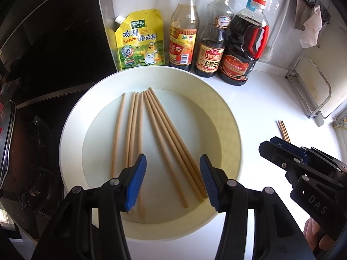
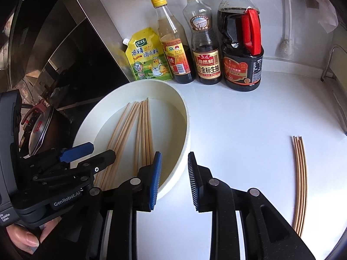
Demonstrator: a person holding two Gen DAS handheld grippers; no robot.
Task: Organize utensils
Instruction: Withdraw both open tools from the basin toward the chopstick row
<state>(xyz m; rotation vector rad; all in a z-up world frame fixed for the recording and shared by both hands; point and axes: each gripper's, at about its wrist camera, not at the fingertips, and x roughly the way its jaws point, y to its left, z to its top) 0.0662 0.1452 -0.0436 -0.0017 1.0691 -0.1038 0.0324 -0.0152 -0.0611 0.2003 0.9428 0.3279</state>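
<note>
I see a bunch of wooden chopsticks (image 1: 151, 143) lying flat in a big round white bowl (image 1: 73, 117). Their long way runs from the bowl's near rim to its far rim, toward the bottles. They fan out a little: some lean left, some lean right, and their far ends come close together. The bowl sits near the left edge of the white surface (image 2: 238, 119), just beside the stove.

A second small bunch of chopsticks (image 2: 300, 179) lies right on the surface, near its right edge, well apart from the bowl. These lie side by side and point the same near-to-far way.

My left tongs (image 1: 171, 182) hang over the near part of the bowl. They are partly wide, with nothing between them. My right tongs (image 2: 173, 179) hang over the bowl's right rim. They are narrower, and they hold nothing.

Along the back edge of the surface stand four things in a row. A yellow pouch (image 2: 147, 58) has a cartoon chicken and the words 鸡精调味料. Next is a yellow-capped bottle (image 2: 173, 52) with a red label I cannot read. Then a dark sauce bottle (image 2: 205, 49) that says 金标生抽. Last is a big dark jug (image 2: 243, 49) with a red handle.

My left tongs' body says "GenRobot.AI".
</note>
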